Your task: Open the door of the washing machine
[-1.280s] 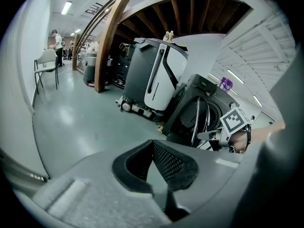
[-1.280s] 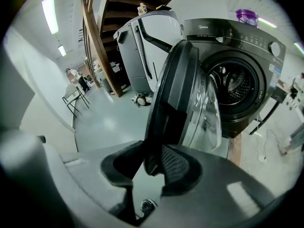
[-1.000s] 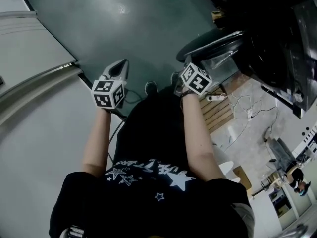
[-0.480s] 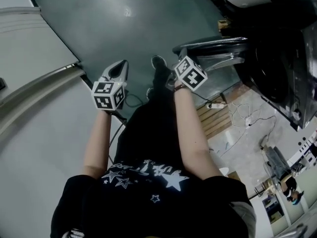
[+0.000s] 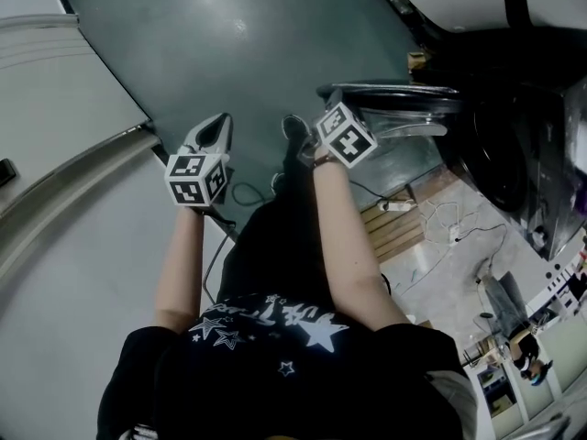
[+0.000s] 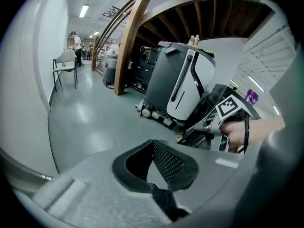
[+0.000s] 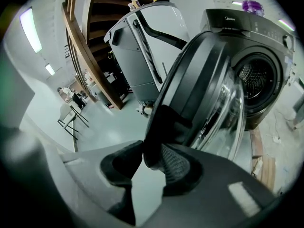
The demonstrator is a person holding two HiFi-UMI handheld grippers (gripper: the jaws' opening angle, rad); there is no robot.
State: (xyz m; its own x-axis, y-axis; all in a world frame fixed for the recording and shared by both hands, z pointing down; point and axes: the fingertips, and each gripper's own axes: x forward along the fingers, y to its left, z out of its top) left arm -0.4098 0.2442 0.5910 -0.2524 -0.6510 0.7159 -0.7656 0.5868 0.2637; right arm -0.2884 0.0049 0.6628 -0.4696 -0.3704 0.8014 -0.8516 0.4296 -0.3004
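The person wears a black short-sleeved T-shirt (image 5: 275,365) printed with white stars, black trousers (image 5: 275,246) and dark shoes (image 5: 294,128), with a dark band (image 5: 322,160) at the right wrist.

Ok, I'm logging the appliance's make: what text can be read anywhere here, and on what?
"Midea": small and faint, on the top panel of the dark front-loading washing machine.
Control markings beside it: too small to read.
White lettering on the person's black star-print T-shirt: too blurred to read.
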